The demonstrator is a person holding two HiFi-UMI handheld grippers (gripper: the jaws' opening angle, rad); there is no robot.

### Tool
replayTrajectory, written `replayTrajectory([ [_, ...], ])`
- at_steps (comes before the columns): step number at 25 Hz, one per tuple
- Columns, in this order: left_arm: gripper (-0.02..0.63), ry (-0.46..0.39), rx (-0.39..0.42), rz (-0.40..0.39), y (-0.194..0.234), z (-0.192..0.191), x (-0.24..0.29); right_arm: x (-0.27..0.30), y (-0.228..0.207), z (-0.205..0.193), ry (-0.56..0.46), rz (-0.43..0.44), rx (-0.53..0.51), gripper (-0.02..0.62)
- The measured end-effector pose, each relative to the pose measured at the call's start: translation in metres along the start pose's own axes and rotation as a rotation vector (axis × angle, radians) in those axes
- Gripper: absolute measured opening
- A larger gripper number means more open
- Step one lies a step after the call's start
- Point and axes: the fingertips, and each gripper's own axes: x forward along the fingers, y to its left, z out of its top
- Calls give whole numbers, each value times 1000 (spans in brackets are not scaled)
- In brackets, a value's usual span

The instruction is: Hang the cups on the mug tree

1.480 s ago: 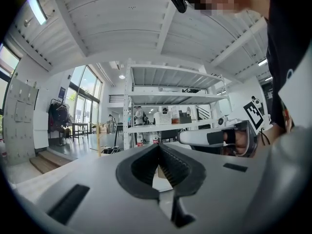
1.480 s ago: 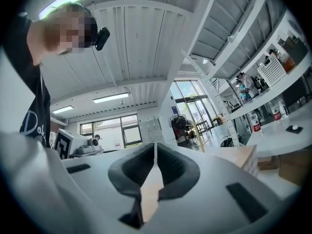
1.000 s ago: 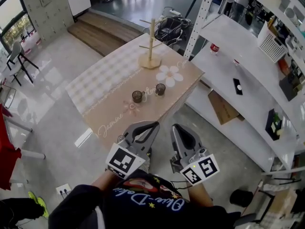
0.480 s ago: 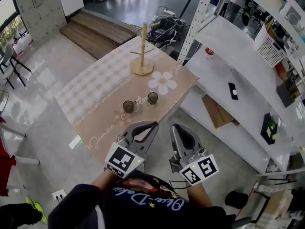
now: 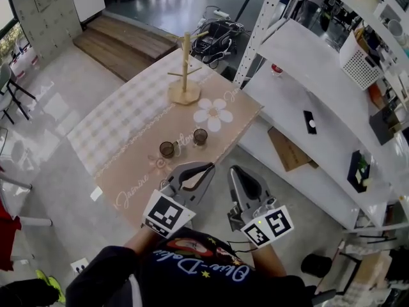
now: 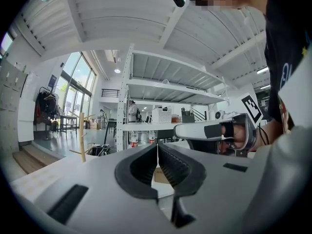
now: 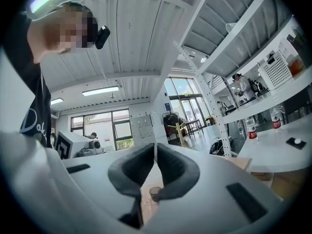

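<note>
Left gripper (image 5: 208,167) and right gripper (image 5: 234,171), both closed and empty, hover short of the table (image 5: 128,117). Left cup (image 5: 167,149) and right cup (image 5: 200,137) stand at 12 o'clock, with the mug tree (image 5: 185,75) beyond. If the jaws arrive unopened, they would likely topple a cup.

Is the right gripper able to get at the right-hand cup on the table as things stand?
Probably yes. Nothing stands between the right gripper and the right-hand cup; the way over the table is free. However, its jaws are shut and must open first.
</note>
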Motion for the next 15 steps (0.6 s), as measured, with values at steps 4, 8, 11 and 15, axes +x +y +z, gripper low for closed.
replayTrajectory([
  [4,-2,-9,-1,-18,4,1,5,6,-5,2,7,-8,-10,26],
  [8,-2,-18,-7,-28,10,0,12,14,-9,-2,28,-15,-30,26],
  [11,-2,-20,-15,-37,15,-2,16,19,-13,-4,36,-27,-22,26],
  [15,-2,-25,-26,-42,21,-4,20,26,-18,-6,50,-35,-21,26],
])
